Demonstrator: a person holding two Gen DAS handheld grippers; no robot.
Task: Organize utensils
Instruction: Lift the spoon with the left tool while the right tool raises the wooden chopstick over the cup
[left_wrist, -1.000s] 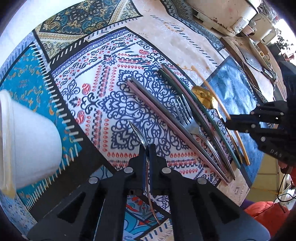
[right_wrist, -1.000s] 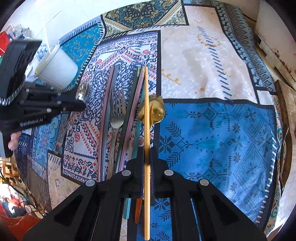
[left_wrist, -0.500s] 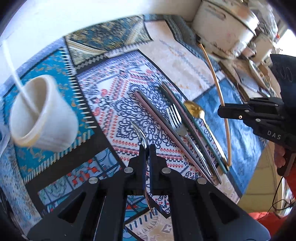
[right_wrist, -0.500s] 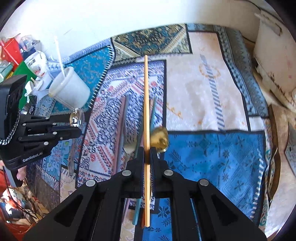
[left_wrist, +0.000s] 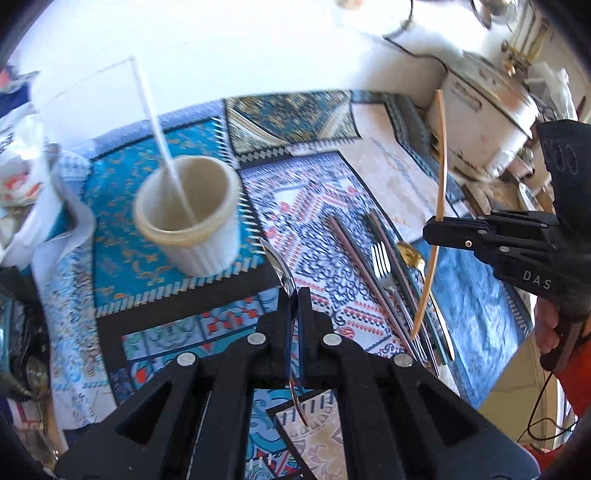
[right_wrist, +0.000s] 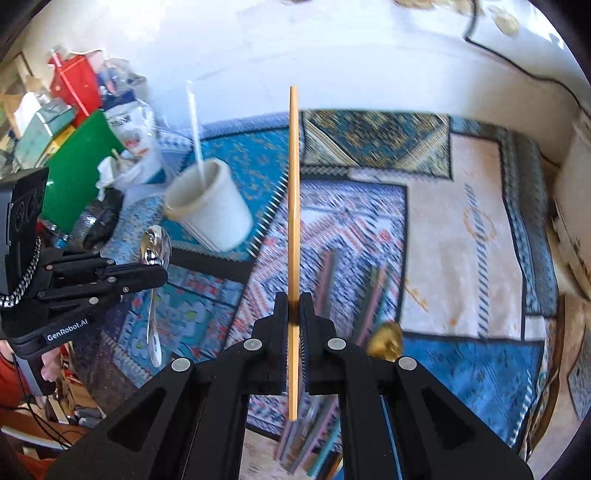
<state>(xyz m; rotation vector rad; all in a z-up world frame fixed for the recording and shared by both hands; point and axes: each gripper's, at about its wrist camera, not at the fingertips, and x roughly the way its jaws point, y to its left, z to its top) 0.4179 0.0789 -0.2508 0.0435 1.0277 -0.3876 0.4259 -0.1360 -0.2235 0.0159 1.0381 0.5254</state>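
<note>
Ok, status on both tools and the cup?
Left tool shut on silver spoon. Right tool shut on wooden chopstick. White cup upright, holds one white stick; path looks clear.

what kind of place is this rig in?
Looks like a lived-in home, probably a kitchen or dining corner: a patterned tablecloth laid with cutlery such as a fork, a white utensil cup, and household clutter against the wall.

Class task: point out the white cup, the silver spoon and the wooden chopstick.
white cup (left_wrist: 207, 254): left wrist view, outer wall.
silver spoon (right_wrist: 155, 245): right wrist view, bowl.
wooden chopstick (right_wrist: 294, 199): right wrist view, mid-shaft.
</note>
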